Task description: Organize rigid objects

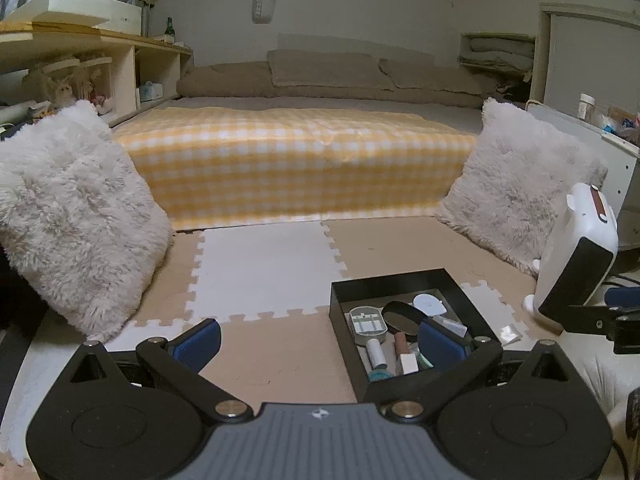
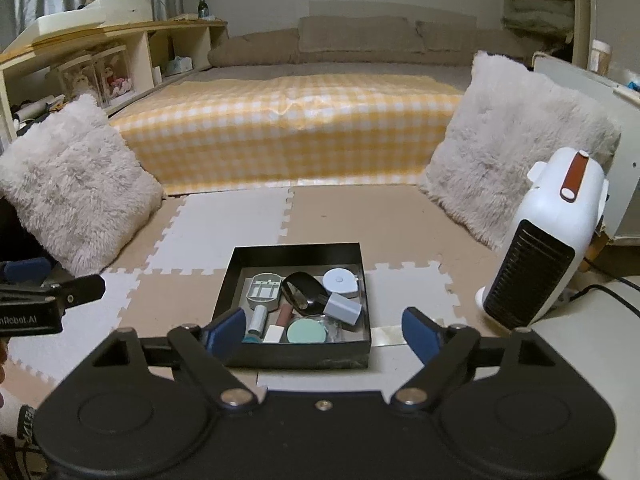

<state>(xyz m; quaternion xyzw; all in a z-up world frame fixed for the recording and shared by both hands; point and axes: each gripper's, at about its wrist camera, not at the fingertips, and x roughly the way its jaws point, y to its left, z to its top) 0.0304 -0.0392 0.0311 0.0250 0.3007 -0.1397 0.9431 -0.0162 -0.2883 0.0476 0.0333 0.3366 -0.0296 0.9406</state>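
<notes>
A black open box (image 2: 296, 251) sits on the foam floor mat; it also shows in the left wrist view (image 1: 394, 278). It holds several small items: a black mouse (image 2: 304, 294), a grey plastic tray (image 2: 263, 291), a white round disc (image 2: 339, 280), a grey adapter (image 2: 342, 309), a mint round compact (image 2: 307, 330) and small bottles (image 2: 257, 320). My right gripper (image 2: 326, 330) is open and empty, just in front of the box. My left gripper (image 1: 320, 338) is open and empty, to the left of the box, its right finger over the box's near corner.
A white fan heater (image 2: 540, 248) stands right of the box, with a black cable behind it. Two fluffy pillows (image 2: 76, 184) (image 2: 516, 136) lean at both sides of a low bed with a yellow checked cover (image 2: 292, 132). Shelves (image 2: 100, 64) stand at the left.
</notes>
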